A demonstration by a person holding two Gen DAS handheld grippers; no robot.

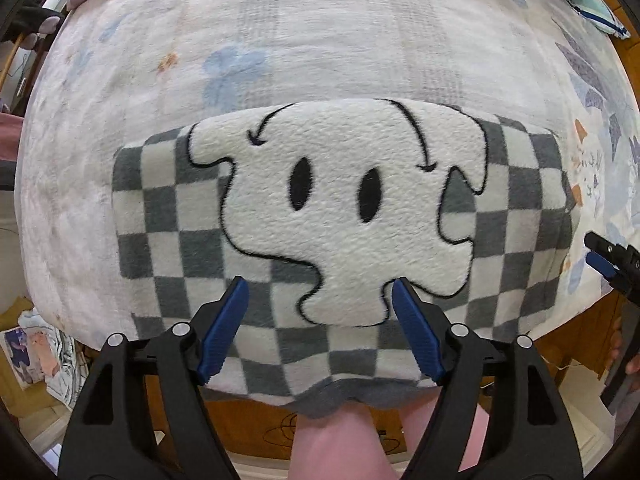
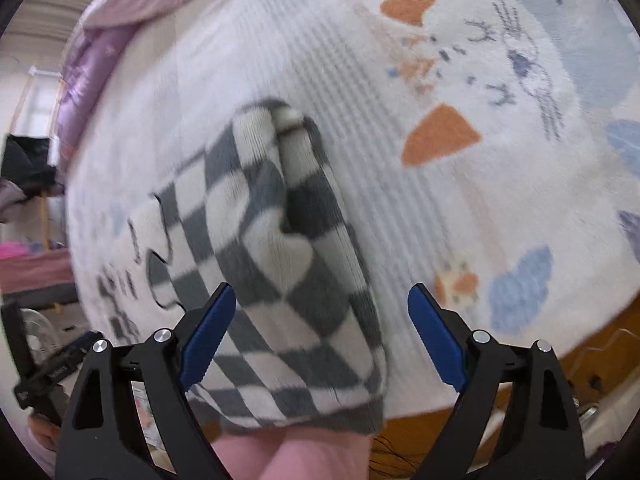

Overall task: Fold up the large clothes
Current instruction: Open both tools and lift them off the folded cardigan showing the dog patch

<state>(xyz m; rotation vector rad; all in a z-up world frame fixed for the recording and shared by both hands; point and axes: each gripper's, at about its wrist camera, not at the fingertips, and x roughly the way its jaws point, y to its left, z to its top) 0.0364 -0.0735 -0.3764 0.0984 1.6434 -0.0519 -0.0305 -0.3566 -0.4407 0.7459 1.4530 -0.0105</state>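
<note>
A grey-and-white checkered fleece garment [image 1: 172, 224] with a big white cartoon face patch [image 1: 340, 208] lies folded into a rectangle on the bed, its near hem hanging over the bed's front edge. My left gripper [image 1: 320, 292] is open and empty, its blue pads hovering over the garment's near edge. My right gripper [image 2: 322, 300] is open and empty, above the garment's right folded end [image 2: 288, 240]. The right gripper also shows in the left wrist view [image 1: 612, 260] at the right edge, beside the garment.
The bed is covered by a pale fleece blanket [image 1: 280, 40] with blue and orange cartoon prints [image 2: 440, 136]. Pink and purple bedding [image 2: 92, 48] is piled at the far end. The wooden bed frame [image 1: 248, 416] and floor clutter [image 1: 36, 352] lie below the front edge.
</note>
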